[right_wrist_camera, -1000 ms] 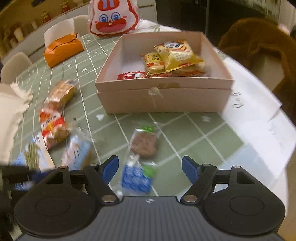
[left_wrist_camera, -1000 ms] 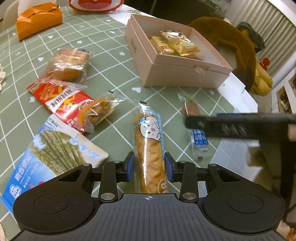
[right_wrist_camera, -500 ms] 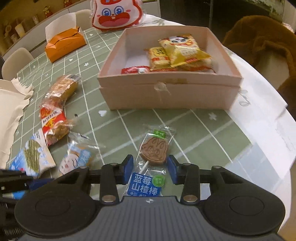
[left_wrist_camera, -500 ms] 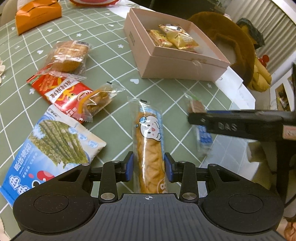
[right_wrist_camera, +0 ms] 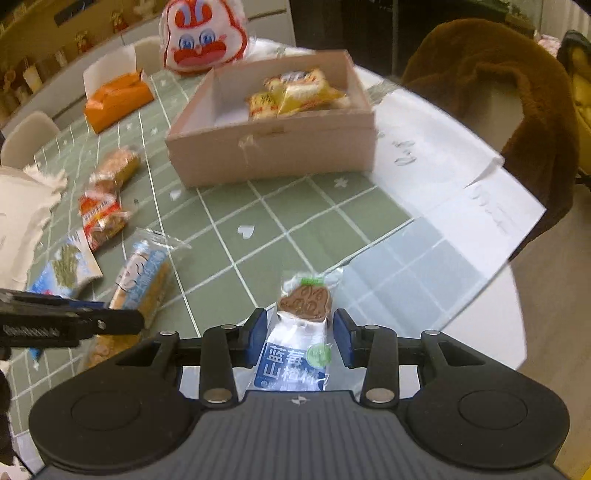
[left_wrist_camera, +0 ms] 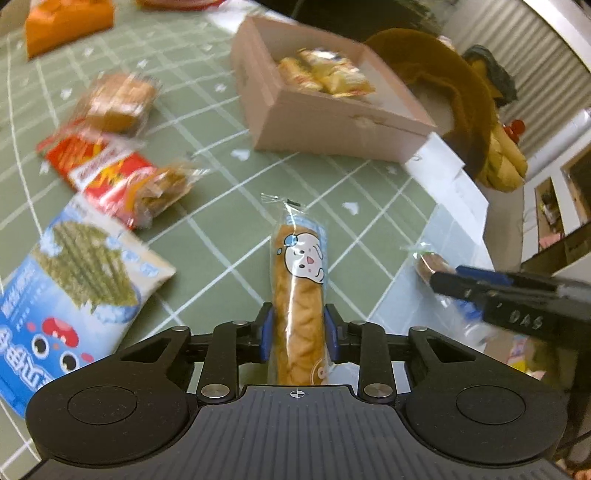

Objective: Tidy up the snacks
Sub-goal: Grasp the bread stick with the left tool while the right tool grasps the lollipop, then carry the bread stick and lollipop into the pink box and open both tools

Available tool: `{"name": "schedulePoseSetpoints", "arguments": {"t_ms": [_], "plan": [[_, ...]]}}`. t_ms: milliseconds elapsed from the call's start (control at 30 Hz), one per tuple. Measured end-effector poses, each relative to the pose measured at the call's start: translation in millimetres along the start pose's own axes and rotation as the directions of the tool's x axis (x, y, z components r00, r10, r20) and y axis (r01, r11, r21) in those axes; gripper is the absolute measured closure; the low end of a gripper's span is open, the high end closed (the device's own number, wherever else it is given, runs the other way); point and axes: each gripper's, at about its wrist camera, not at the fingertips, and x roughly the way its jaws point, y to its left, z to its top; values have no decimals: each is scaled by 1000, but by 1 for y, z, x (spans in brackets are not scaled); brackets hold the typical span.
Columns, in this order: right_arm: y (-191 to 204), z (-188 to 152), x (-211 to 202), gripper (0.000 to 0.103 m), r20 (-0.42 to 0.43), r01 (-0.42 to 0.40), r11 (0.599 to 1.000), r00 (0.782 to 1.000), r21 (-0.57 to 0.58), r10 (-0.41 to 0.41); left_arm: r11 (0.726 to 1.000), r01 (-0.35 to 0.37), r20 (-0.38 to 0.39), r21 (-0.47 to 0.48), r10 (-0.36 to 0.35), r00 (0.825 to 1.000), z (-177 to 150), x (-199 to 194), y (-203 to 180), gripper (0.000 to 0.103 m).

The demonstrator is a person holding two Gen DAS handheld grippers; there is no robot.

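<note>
While both grippers point down at the green checked tablecloth, each has a snack between its blue pads. The left gripper has just been closing its jaws, and they now pinch the lower part of a long bread stick in a clear wrapper with a cartoon face; the rest of the stick reaches forward toward the pink box. The right gripper has also just been closing — its jaws now grip the blue-and-white wrapper of a lollipop with a brown, rabbit-shaped head, near the table's right edge where white paper sheets lie. In the left wrist view the right gripper shows as a dark bar at the right with the lollipop at its tip, close beside the bread stick. The pink box stands open toward the far side of the table with yellow snack packets inside. Along the left side lie a blue seaweed bag, a red packet partly under a small wrapped pastry, and a wrapped bun farther back — all blurred. An orange tissue pack and a red-and-white rabbit cushion sit at the far edge, and a brown fleece hangs over a chair beyond the right edge.
</note>
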Motion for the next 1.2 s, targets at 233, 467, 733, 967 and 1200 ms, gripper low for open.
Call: {"name": "schedulePoseSetpoints", "arguments": {"t_ms": [233,467,733,967,1200], "plan": [[-14,16,-41,84,115,-28,999,993,24,25,998,3,101,58,-8,995,17,-27,-23,71],[-26,7,-25,50,45,13,999,999,52,-15,1000,9,29,13,-9,1000,6,-11,-15,71],[4,-11,8,33,-17,49,998,999,-45,-49,999,6,-41,42,-4,999,-3,6,-17,70],[14,-14,20,44,-50,41,996,998,-80,-45,993,-14,-70,116,23,997,-9,5,-27,67],[17,-16,16,66,-49,44,994,998,-98,-49,992,-22,-88,124,33,996,-9,8,-28,66]]}}
